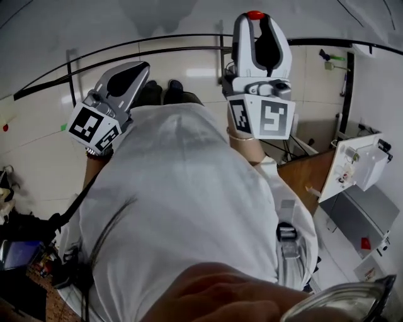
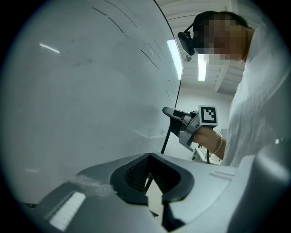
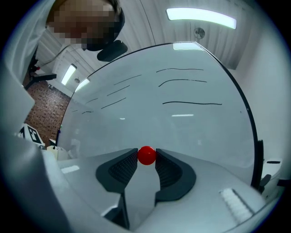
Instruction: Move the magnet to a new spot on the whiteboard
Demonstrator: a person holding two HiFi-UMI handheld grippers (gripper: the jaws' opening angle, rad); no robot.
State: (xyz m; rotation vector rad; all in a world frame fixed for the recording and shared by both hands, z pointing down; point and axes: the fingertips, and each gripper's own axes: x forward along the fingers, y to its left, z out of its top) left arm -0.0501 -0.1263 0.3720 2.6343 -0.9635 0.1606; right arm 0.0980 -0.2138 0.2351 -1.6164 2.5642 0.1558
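Note:
A small red round magnet (image 3: 146,154) sits pinched between the tips of my right gripper (image 3: 146,158), close in front of the whiteboard (image 3: 191,123), which has a few black lines drawn on it. From the head view the magnet (image 1: 255,14) shows as a red cap at the top of the right gripper (image 1: 255,19), against the whiteboard (image 1: 126,22). My left gripper (image 1: 147,65) is held lower and to the left with nothing in it. In the left gripper view its jaws (image 2: 149,175) are closed near the whiteboard (image 2: 82,91), and the right gripper (image 2: 170,112) shows beyond.
The board's black lower frame (image 1: 157,49) curves across the head view, with tiled floor below it. A white box-like device (image 1: 356,165) and a wooden tabletop (image 1: 307,177) stand at the right. The person's white shirt (image 1: 189,201) fills the middle.

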